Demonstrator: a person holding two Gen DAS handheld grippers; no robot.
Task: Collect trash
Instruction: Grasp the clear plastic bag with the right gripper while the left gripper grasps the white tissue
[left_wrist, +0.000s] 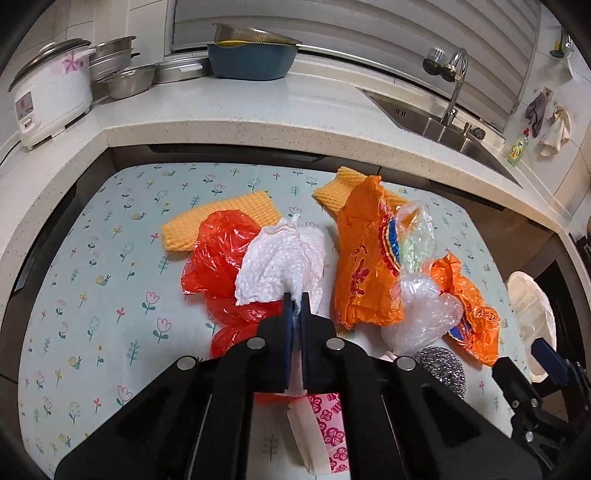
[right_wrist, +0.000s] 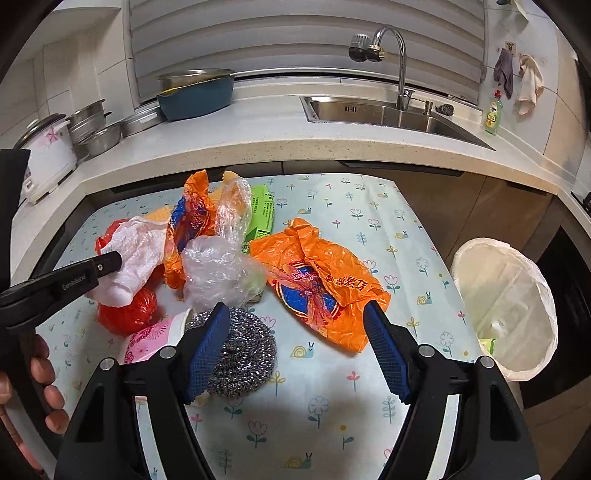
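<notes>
My left gripper (left_wrist: 294, 301) is shut on a crumpled white paper towel (left_wrist: 280, 264) and holds it above a red plastic bag (left_wrist: 218, 254); both also show in the right wrist view, the towel (right_wrist: 136, 251) and the gripper (right_wrist: 116, 262). My right gripper (right_wrist: 297, 314) is open and empty, low over the table between a steel scourer (right_wrist: 240, 358) and an orange plastic bag (right_wrist: 317, 280). A clear plastic bag (right_wrist: 218, 269), another orange bag (right_wrist: 192, 221) and a green packet (right_wrist: 263, 214) lie behind. A lined trash bin (right_wrist: 506, 295) stands at the right.
The flowered table mat (right_wrist: 369, 229) sits below a stone counter (right_wrist: 258, 144) with a sink (right_wrist: 384, 114), rice cooker (right_wrist: 44, 155) and bowls. Yellow foam pieces (left_wrist: 221, 218) and a pink paper cup (right_wrist: 151, 339) lie on the mat. A hand (right_wrist: 40, 384) holds the left gripper.
</notes>
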